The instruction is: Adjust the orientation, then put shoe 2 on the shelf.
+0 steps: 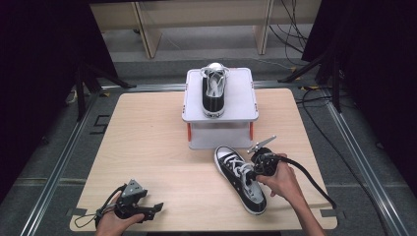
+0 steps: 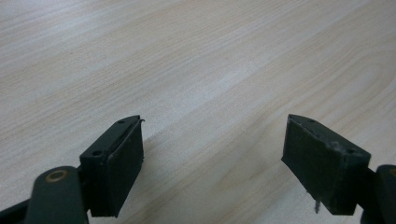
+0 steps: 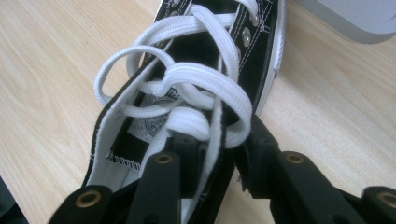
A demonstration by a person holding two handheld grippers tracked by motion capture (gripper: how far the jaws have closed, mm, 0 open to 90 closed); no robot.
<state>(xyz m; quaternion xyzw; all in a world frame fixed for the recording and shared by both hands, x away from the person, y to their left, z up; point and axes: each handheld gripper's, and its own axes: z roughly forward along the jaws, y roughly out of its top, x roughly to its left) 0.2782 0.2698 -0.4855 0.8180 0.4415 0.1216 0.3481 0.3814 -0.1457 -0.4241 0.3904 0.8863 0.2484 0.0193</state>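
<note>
We have our right claw [image 3: 217, 154] pinching the side wall of the black sneaker [image 1: 241, 179] at its collar — one jaw inside the opening, the other outside against the canvas. The sneaker lies on the wooden surface [image 1: 152, 147] in front of the grey stand [image 1: 241, 98], toe toward the stand, heel toward us; its partner, the second sneaker [image 1: 214, 93], already sits on top of the stand. Our left claw [image 2: 212, 154] is spread wide with nothing between its jaws and rests low over bare wood at the near left corner.

We judge the shoe light but floppy: the canvas upper is soft and will fold under a pinch, while the rubber sole is the stiff, heavier part, so the toe will likely sag when lifted from the collar. The white laces [image 3: 187, 84] lie loose in loops around the jaws and could snag. A firmer hold would be low on the collar near the heel — or across the sole edge.
</note>
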